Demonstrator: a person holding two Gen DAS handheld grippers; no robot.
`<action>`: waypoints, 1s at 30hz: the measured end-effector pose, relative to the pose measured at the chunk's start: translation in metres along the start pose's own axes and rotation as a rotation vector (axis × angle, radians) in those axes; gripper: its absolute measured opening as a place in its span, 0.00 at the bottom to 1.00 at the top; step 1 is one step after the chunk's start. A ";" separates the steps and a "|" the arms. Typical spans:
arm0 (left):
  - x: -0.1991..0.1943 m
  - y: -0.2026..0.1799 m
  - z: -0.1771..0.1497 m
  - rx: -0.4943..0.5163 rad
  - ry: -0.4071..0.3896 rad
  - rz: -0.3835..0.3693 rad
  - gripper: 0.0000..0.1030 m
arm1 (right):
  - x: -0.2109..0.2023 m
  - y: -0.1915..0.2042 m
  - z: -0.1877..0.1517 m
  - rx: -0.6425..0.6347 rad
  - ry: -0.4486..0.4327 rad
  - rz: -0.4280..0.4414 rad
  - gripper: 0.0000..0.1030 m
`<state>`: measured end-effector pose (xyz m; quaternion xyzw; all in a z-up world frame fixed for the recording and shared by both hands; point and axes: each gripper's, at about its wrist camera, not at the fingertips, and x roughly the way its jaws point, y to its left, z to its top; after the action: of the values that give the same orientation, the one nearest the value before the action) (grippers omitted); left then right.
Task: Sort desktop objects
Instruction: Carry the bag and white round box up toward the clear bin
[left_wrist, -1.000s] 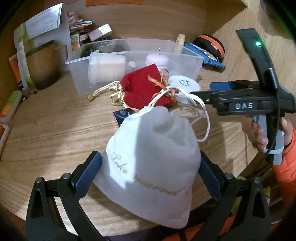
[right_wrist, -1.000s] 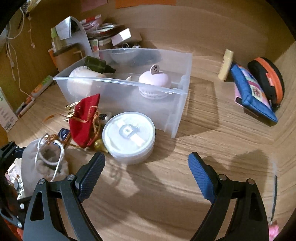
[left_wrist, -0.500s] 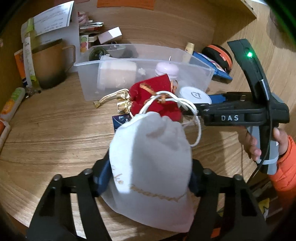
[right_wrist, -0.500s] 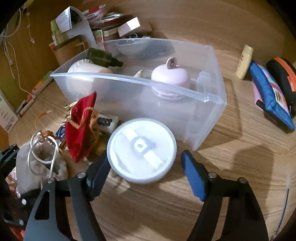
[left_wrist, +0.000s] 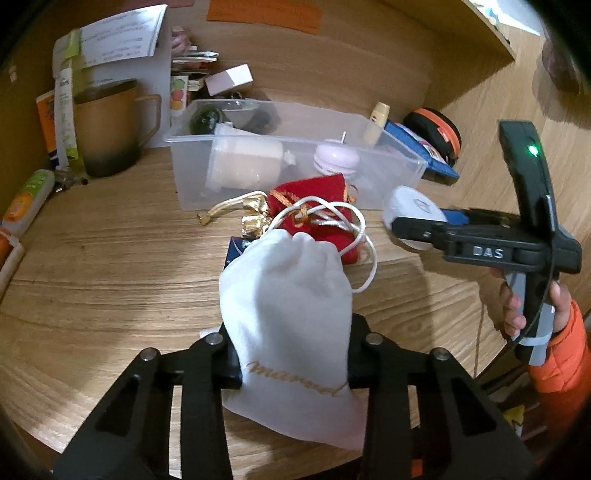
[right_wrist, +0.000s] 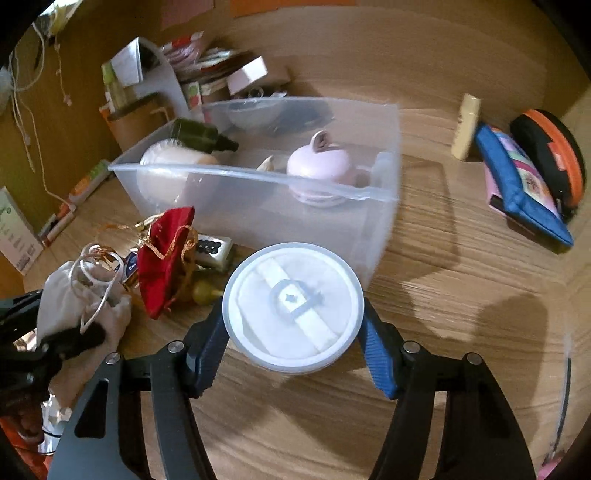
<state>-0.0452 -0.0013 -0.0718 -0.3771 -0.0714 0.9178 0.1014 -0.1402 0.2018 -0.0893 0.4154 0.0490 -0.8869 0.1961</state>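
Note:
My left gripper (left_wrist: 293, 354) is shut on a white drawstring pouch (left_wrist: 288, 306) with gold lettering, held just above the desk. The pouch also shows at the left of the right wrist view (right_wrist: 74, 295). My right gripper (right_wrist: 293, 347) is shut on a round white lidded case (right_wrist: 293, 306), which also shows in the left wrist view (left_wrist: 410, 210). A red velvet pouch (left_wrist: 317, 214) with gold cord lies in front of the clear plastic bin (right_wrist: 258, 177). The bin holds a pink macaron-shaped case (right_wrist: 321, 166), a white roll and a dark green bottle.
A brown mug (left_wrist: 110, 125), tubes and papers stand at the back left. A blue pencil case (right_wrist: 517, 184), a black-orange round pouch (right_wrist: 554, 151) and a cream stick (right_wrist: 465, 125) lie at the right. Small items lie under the red pouch.
My left gripper has closed on the white pouch and lifted it slightly. My right gripper has moved forward and closed around the round white case.

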 end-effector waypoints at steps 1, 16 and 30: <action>-0.002 0.001 0.000 -0.008 -0.004 -0.001 0.33 | -0.004 -0.002 -0.001 0.008 -0.007 0.003 0.61; -0.045 0.020 0.019 -0.048 -0.117 0.017 0.33 | -0.048 -0.017 -0.004 0.089 -0.109 0.046 0.61; -0.074 0.017 0.053 -0.026 -0.223 0.012 0.33 | -0.068 -0.023 0.003 0.121 -0.171 0.075 0.61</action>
<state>-0.0335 -0.0385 0.0127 -0.2741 -0.0921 0.9537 0.0825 -0.1127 0.2432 -0.0377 0.3507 -0.0371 -0.9126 0.2071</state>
